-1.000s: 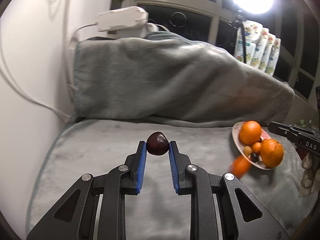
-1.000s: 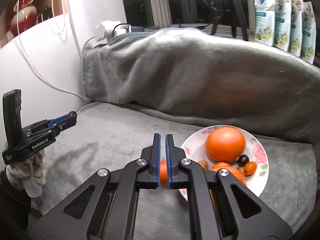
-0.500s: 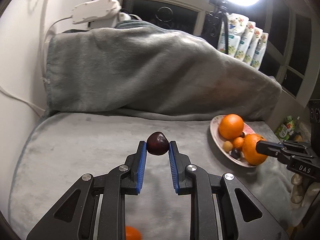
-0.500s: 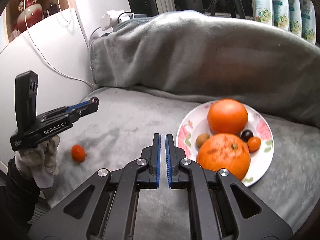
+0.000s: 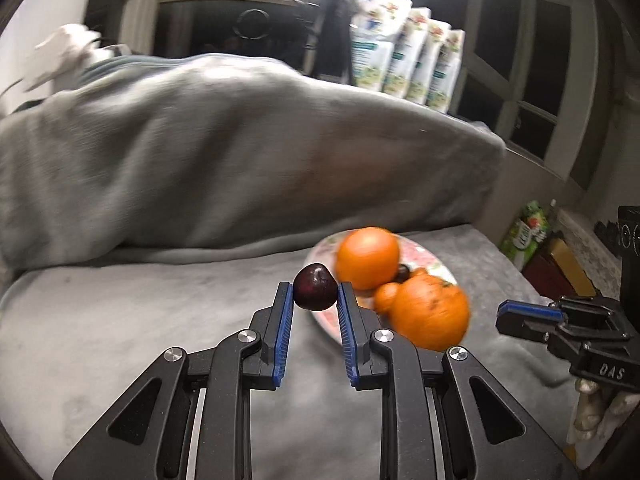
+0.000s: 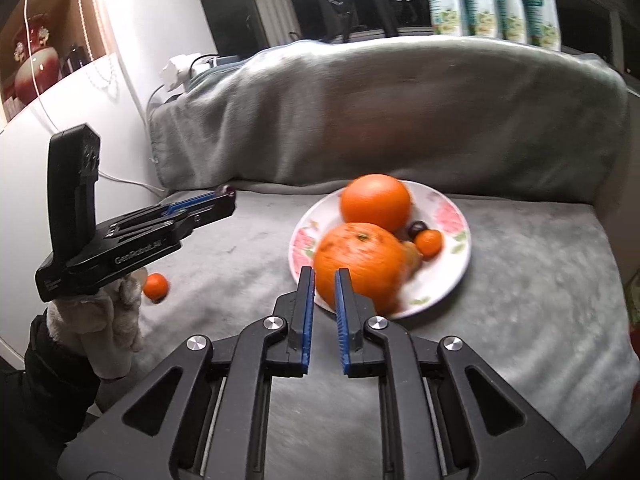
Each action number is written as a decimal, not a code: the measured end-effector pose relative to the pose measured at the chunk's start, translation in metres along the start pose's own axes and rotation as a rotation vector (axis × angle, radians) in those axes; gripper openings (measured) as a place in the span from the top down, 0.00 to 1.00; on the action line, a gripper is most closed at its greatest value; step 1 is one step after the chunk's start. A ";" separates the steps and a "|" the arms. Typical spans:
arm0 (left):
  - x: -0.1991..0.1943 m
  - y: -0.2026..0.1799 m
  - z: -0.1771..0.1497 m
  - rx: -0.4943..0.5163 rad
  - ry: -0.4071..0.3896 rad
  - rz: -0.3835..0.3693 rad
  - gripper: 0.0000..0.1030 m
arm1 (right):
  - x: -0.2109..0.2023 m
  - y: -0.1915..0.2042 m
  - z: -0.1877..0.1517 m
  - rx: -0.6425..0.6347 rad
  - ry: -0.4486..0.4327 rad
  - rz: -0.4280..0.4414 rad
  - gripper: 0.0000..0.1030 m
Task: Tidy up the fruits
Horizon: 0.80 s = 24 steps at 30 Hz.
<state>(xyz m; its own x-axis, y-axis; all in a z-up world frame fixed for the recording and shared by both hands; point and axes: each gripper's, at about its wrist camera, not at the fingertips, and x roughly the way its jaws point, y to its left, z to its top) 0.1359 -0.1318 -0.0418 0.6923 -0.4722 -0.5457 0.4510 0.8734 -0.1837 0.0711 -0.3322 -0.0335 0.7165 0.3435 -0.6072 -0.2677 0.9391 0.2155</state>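
**Cherry in the left gripper, plate just ahead**

The left gripper [image 5: 315, 300] is closed on a dark cherry [image 5: 315, 286], pinched at its widest part between the blue pads, right at the fingertips. It hangs above the grey blanket [image 5: 120, 320], beside the near rim of the floral plate [image 6: 448, 216]. The right gripper [image 6: 324, 280] holds nothing; its jaws stand a narrow gap apart, low over the blanket and pointing at the plate's front edge.

On the plate sit two large oranges [image 6: 376, 202], one behind the other, with a small orange fruit [image 6: 428, 242], another dark cherry and a brownish fruit tucked between and beside them. One more small orange fruit [image 6: 155, 285] lies loose on the blanket, well apart from the plate, below the left gripper as the right camera sees it.

The cherry looks light, smooth and round, so it is likely to slip or squirt out if squeezed off-centre, and it will probably bruise under a hard pinch; a light hold across its middle seems right. Once let go it may roll, so the gap among the fruits on the plate is probably the safest landing. The loose small fruit should handle much the same: light, glossy, prone to roll on the soft blanket, best taken across its middle from above. The big oranges are heavier and firm, and look too wide for an easy pinch.
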 end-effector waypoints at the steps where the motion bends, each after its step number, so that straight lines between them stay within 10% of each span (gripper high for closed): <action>1: 0.004 -0.006 0.001 0.010 0.003 -0.009 0.80 | -0.002 -0.002 -0.001 0.003 -0.004 -0.003 0.79; 5: 0.018 -0.021 0.005 0.027 0.020 -0.044 0.80 | -0.009 -0.012 -0.004 0.015 -0.030 -0.028 0.48; 15: 0.048 -0.030 0.009 0.025 0.067 -0.061 0.79 | -0.011 -0.024 -0.007 0.047 -0.035 -0.028 0.43; 19: 0.048 -0.027 0.010 0.014 0.069 -0.064 0.51 | -0.011 -0.021 -0.008 0.043 -0.034 -0.023 0.43; 24: 0.042 -0.025 0.009 0.013 0.069 -0.064 0.51 | -0.010 -0.013 -0.008 0.031 -0.033 -0.003 0.43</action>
<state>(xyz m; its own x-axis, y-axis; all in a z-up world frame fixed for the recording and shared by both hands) 0.1588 -0.1740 -0.0524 0.6215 -0.5174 -0.5882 0.5010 0.8397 -0.2093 0.0623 -0.3474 -0.0365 0.7383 0.3407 -0.5821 -0.2462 0.9396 0.2377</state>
